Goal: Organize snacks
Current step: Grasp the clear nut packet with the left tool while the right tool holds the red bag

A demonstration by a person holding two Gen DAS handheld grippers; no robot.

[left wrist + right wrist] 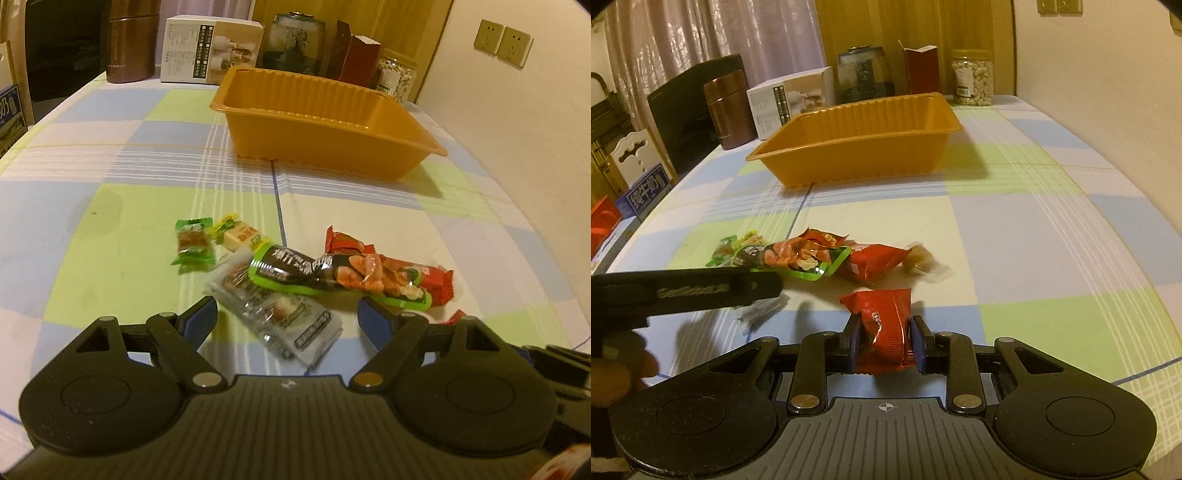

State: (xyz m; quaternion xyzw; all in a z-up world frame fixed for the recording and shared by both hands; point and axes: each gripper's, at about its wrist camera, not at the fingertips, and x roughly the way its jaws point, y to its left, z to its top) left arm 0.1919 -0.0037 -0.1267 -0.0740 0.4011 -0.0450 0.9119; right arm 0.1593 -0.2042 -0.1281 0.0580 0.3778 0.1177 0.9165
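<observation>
Right gripper [885, 341] clamps red snack packet [882, 328] near orange tray [849, 147]; left gripper [286, 319] spread wide over clear snack packet [280, 317], nearer than tray.

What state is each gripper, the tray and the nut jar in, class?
left gripper: open, around a clear packet, not gripping.
right gripper: shut on a red snack packet.
orange tray: upright, no snacks visible inside.
nut jar: lidded, nearly full.
</observation>
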